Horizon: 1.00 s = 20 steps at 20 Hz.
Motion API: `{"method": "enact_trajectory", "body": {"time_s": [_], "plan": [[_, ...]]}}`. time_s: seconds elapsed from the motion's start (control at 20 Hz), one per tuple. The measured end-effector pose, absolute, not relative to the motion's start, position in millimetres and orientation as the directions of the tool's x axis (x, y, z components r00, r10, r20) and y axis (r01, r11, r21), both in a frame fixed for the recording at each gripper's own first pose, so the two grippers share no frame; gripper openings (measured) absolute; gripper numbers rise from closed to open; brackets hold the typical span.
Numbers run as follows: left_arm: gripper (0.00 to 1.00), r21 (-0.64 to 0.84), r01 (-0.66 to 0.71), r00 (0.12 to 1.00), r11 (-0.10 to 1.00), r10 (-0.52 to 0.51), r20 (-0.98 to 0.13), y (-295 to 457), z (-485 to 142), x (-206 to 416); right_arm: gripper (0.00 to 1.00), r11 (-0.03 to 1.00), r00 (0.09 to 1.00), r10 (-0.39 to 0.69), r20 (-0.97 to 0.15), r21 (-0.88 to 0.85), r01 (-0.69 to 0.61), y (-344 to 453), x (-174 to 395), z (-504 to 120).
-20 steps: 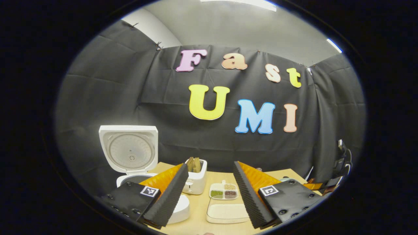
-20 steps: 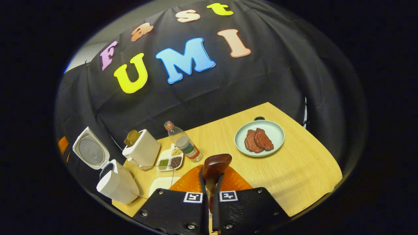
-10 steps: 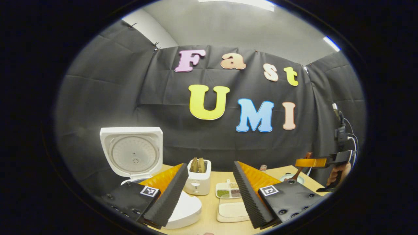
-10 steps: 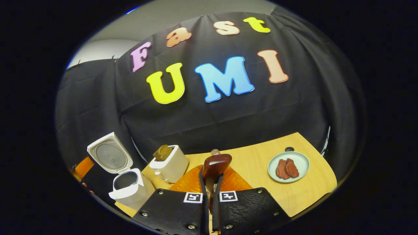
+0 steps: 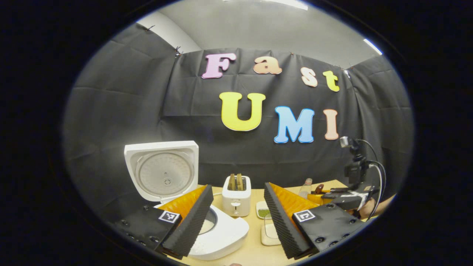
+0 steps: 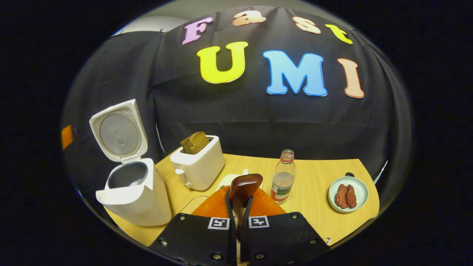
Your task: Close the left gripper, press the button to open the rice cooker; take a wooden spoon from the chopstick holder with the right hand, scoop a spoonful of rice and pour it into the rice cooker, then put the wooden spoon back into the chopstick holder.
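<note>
In the right gripper view we see the right hand-held gripper (image 6: 239, 207) clamped on the wooden spoon (image 6: 244, 186), both fingers pressing its handle; its long axis runs forward along the fingers, bowl outermost, above the table's (image 6: 317, 218) near edge; ahead stand a toaster (image 6: 199, 166) and a bottle (image 6: 283, 177), and the rice cooker (image 6: 133, 192) waits at the left edge, lid (image 6: 118, 131) raised; a plate (image 6: 349, 189) sits toward the right edge; our left hand-held gripper (image 5: 236, 218) gapes wide, holding nothing.
</note>
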<state>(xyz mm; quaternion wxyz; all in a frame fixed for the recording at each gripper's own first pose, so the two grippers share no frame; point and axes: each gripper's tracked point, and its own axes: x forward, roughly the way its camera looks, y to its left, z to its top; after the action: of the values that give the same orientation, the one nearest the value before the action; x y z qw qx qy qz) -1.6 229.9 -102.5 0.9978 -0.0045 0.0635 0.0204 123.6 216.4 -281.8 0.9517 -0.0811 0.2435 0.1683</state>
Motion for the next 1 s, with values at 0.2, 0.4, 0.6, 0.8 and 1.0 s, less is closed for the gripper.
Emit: {"method": "enact_trajectory", "body": {"time_s": [0.2,0.4,0.6,0.8,1.0], "plan": [[0.96,-0.003,-0.043,0.989,0.999,0.043,-0.139,242,-110,-4,0.05,0.885,0.797,0.268,-0.540,-0.188,-0.425,230,116,-329],[0.96,-0.011,-0.060,0.986,0.998,0.057,-0.155,259,-116,-4,0.05,0.912,0.761,0.332,-0.558,-0.017,-0.410,250,101,-344],[0.96,-0.029,-0.073,0.983,0.997,0.067,-0.172,268,-123,-3,0.05,0.915,0.736,0.396,-0.550,0.308,-0.262,252,103,-345],[0.96,-0.036,-0.072,0.983,0.997,0.065,-0.173,269,-123,-4,0.04,0.792,0.735,0.431,-0.525,0.610,-0.028,226,113,-349],[0.96,-0.043,-0.055,0.985,0.998,0.048,-0.164,265,-120,-4,0.05,0.682,0.798,0.408,-0.443,0.729,0.056,194,122,-319]]}}
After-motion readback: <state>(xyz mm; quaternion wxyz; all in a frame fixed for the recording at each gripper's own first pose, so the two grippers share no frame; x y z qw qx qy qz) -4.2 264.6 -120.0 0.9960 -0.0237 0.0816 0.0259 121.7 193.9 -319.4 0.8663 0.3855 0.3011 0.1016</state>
